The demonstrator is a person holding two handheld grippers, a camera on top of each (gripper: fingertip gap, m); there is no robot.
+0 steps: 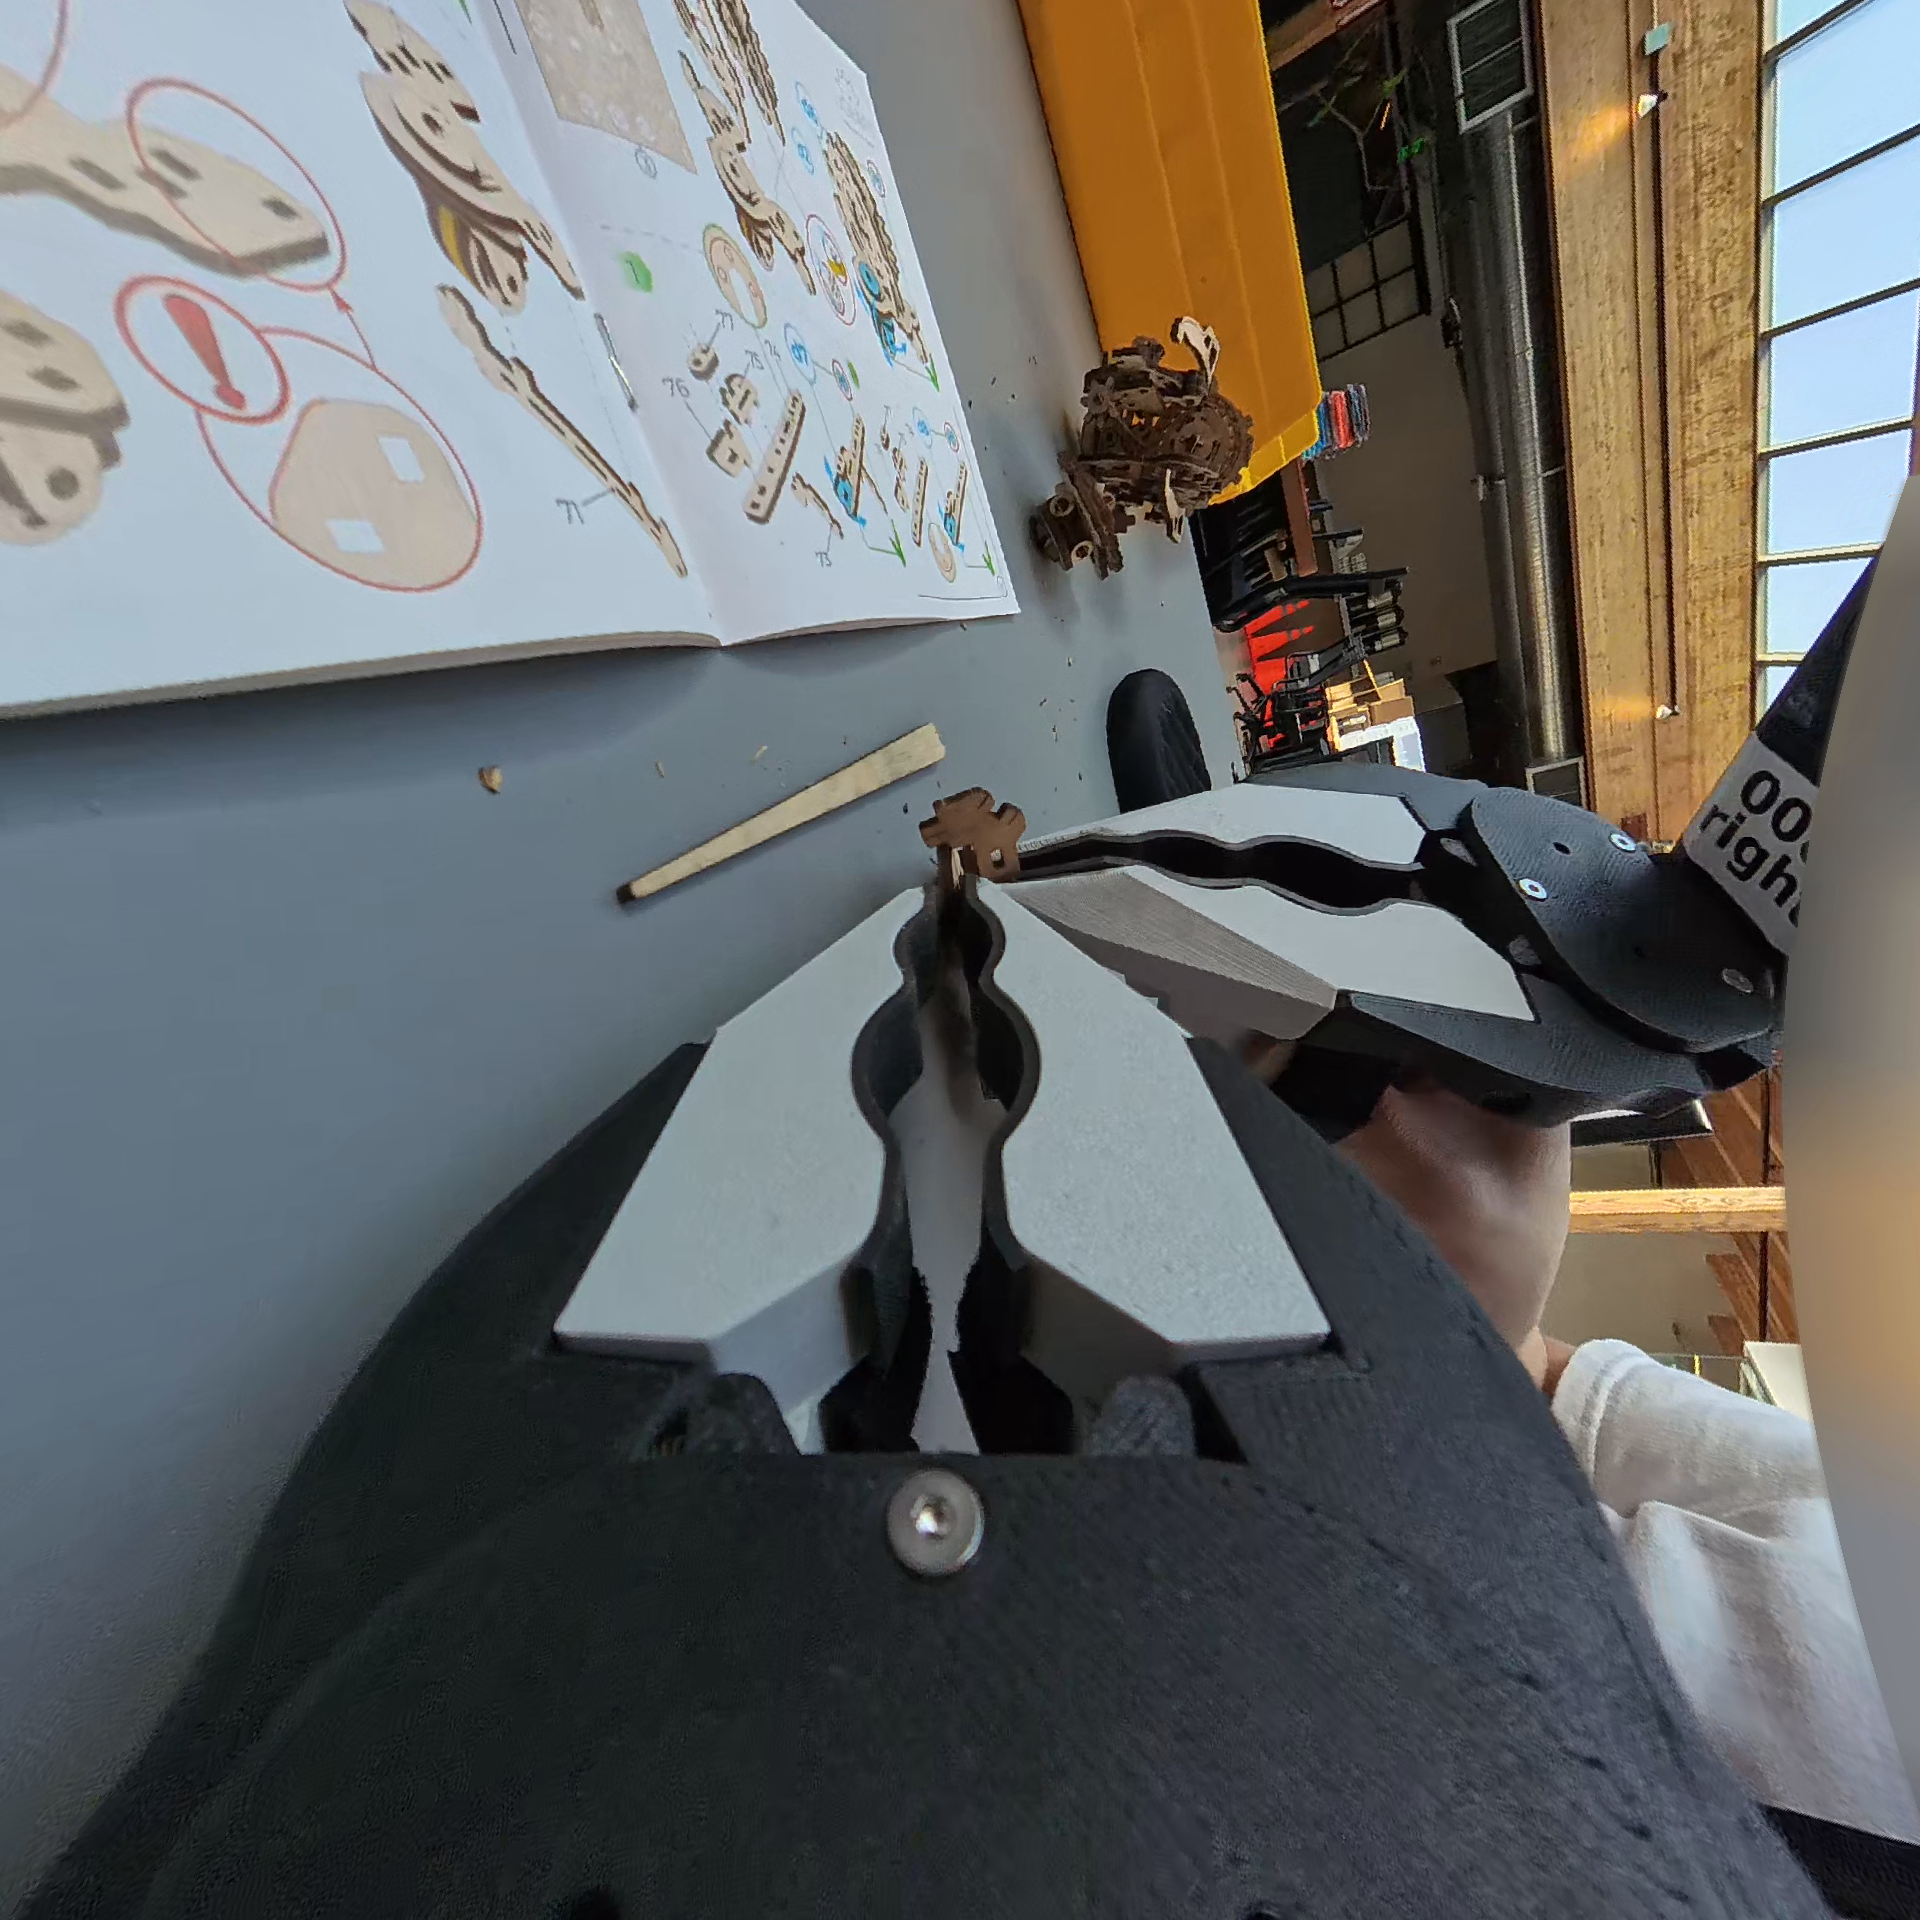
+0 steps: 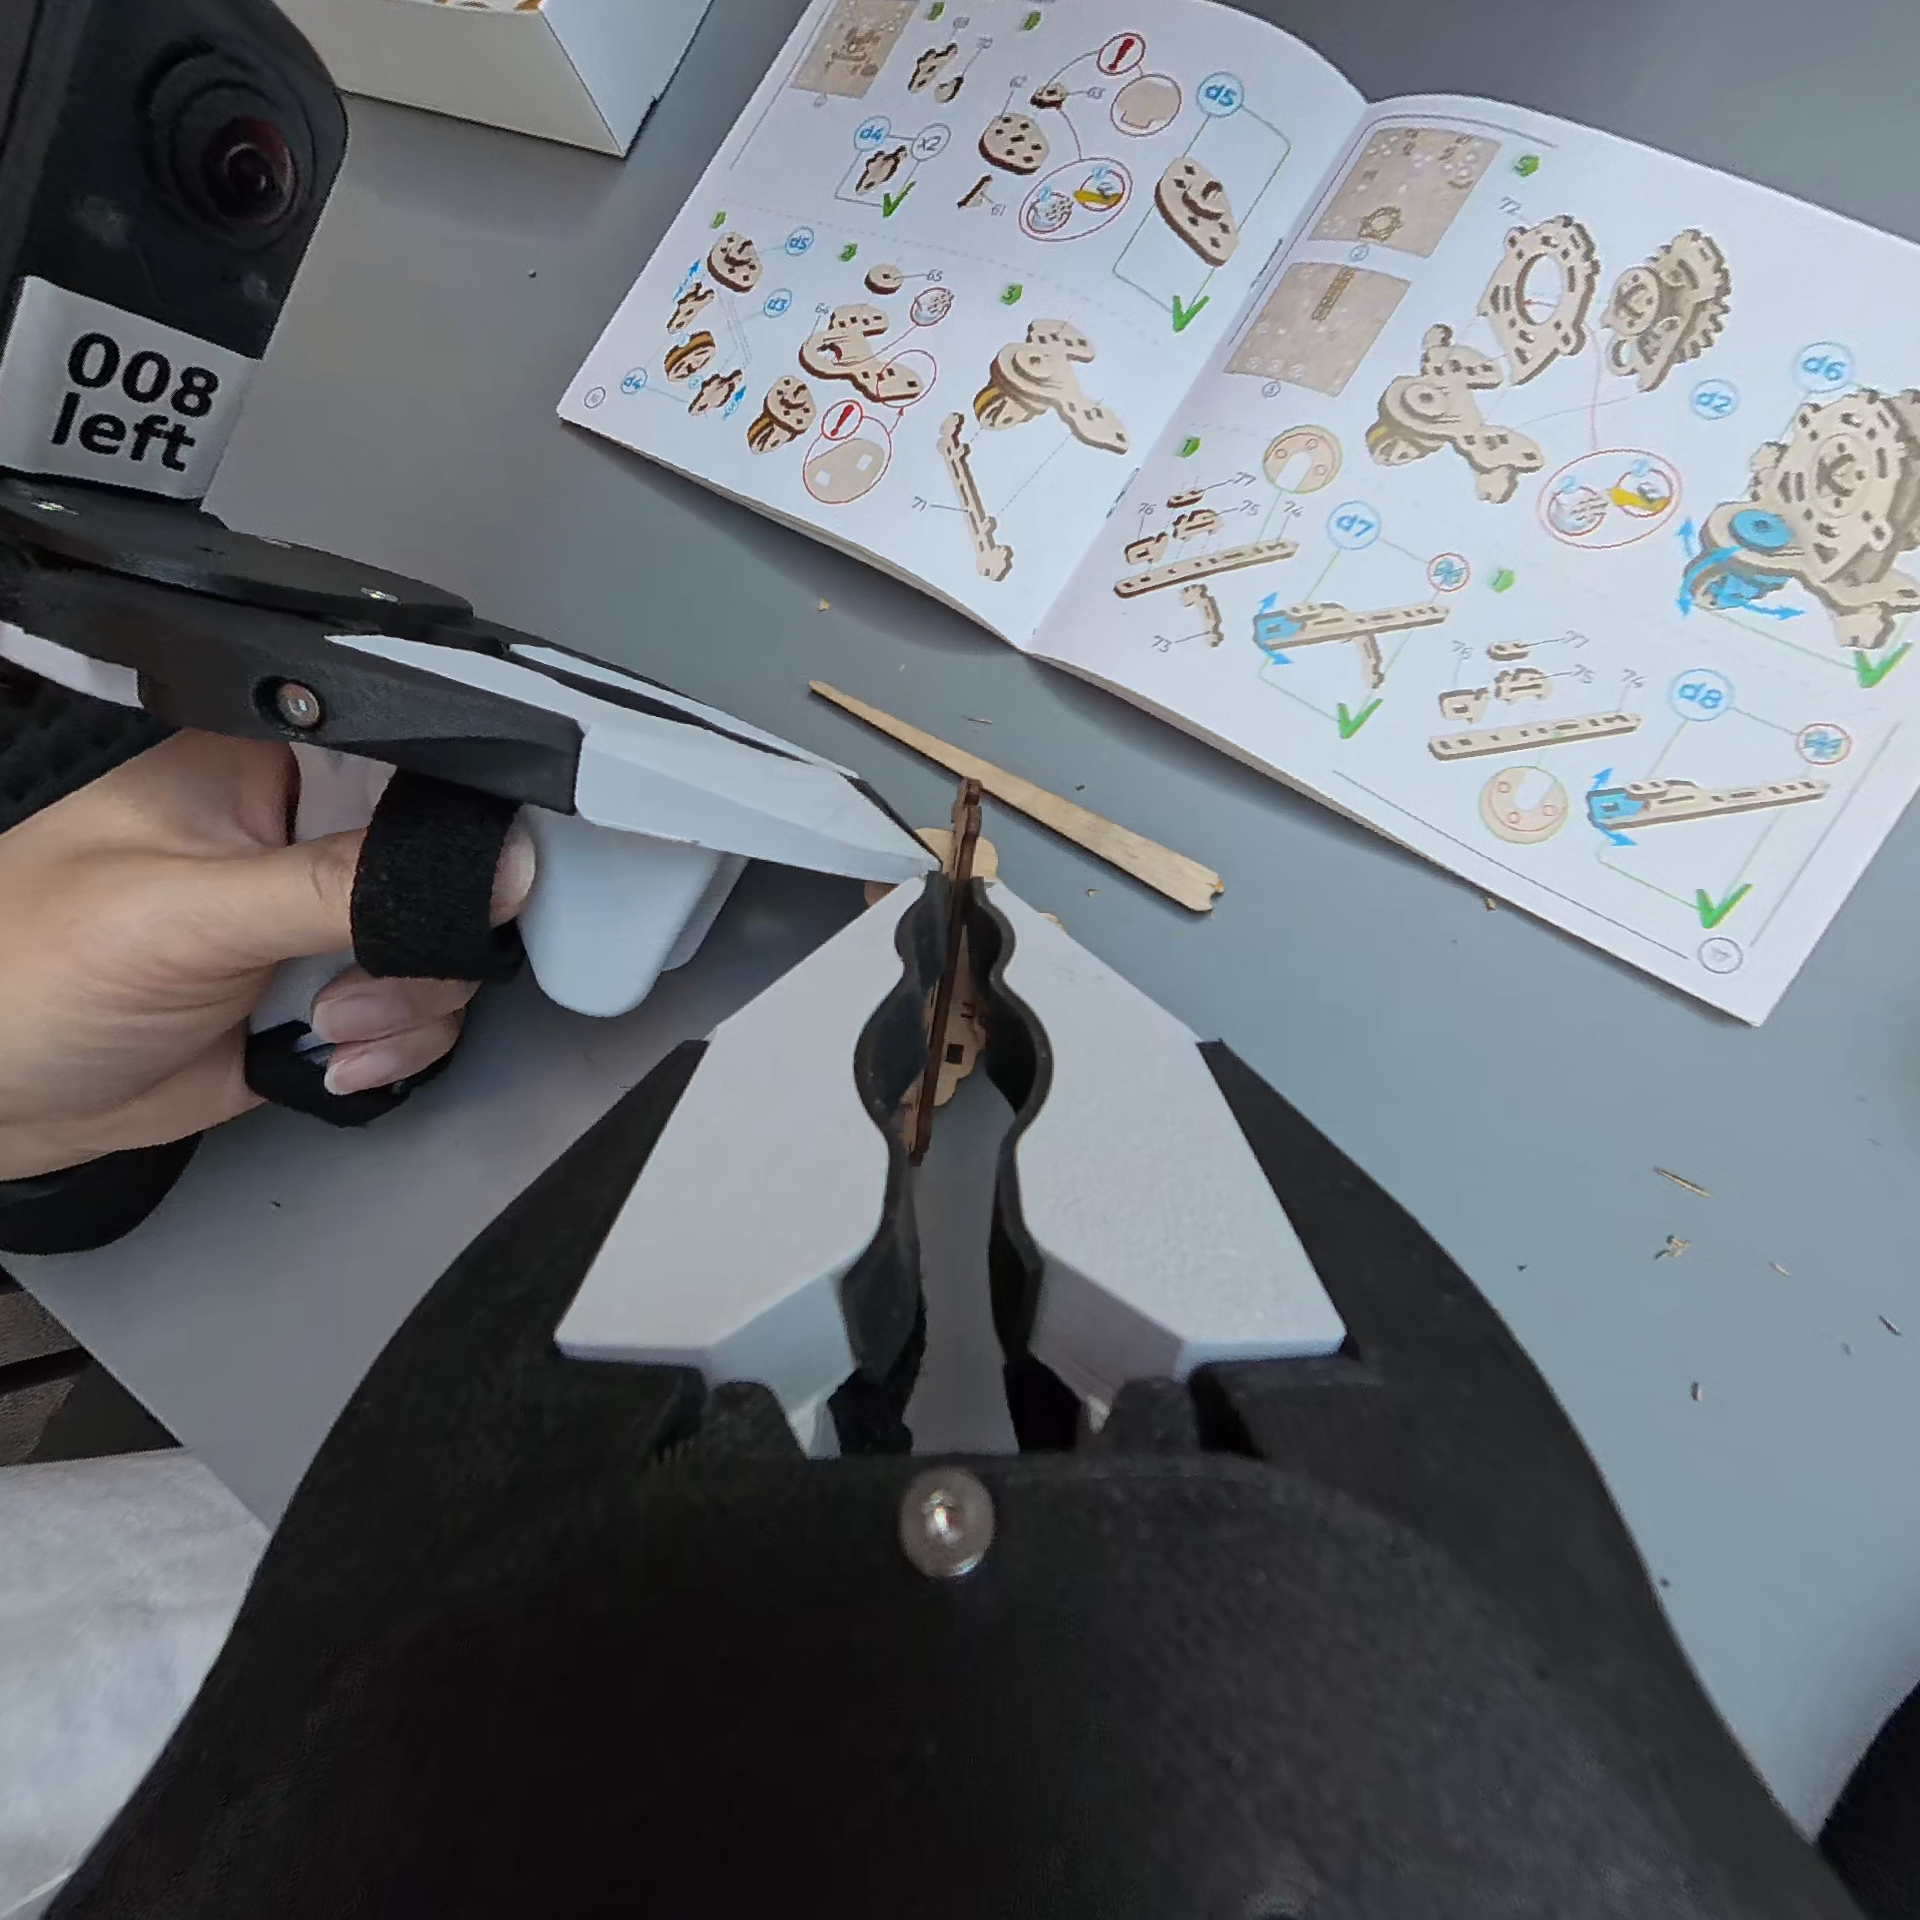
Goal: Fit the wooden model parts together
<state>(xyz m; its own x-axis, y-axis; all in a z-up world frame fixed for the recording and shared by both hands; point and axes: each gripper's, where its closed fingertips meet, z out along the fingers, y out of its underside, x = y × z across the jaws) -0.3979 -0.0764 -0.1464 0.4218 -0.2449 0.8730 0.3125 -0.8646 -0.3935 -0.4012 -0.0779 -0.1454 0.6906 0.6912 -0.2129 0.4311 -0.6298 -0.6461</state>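
Right now 2 thin wooden parts meet at the fingertips, held above the grey table (image 2: pixel 1455 1195). Nearest in the left wrist view, the left gripper (image 1: pixel 951 914) has its jaws pressed together on a flat wooden piece (image 1: pixel 954 997) seen edge-on, its long axis running forward along the fingers. Just beyond its tip, the right gripper (image 1: pixel 1023 862) comes in from the right, pinching a small notched part (image 1: pixel 971 826) that stands crosswise and touches the first piece's tip. The right wrist view shows the same crossing: its own plate (image 2: pixel 951 997) edge-on, the left gripper's tip (image 2: pixel 930 868) beside it. Mating probably needs the 2 pieces pushed toward each other at right angles. Farther off lie a wooden stick (image 1: pixel 779 816), the open instruction booklet (image 2: pixel 1351 468) and a partly built model (image 1: pixel 1143 447).
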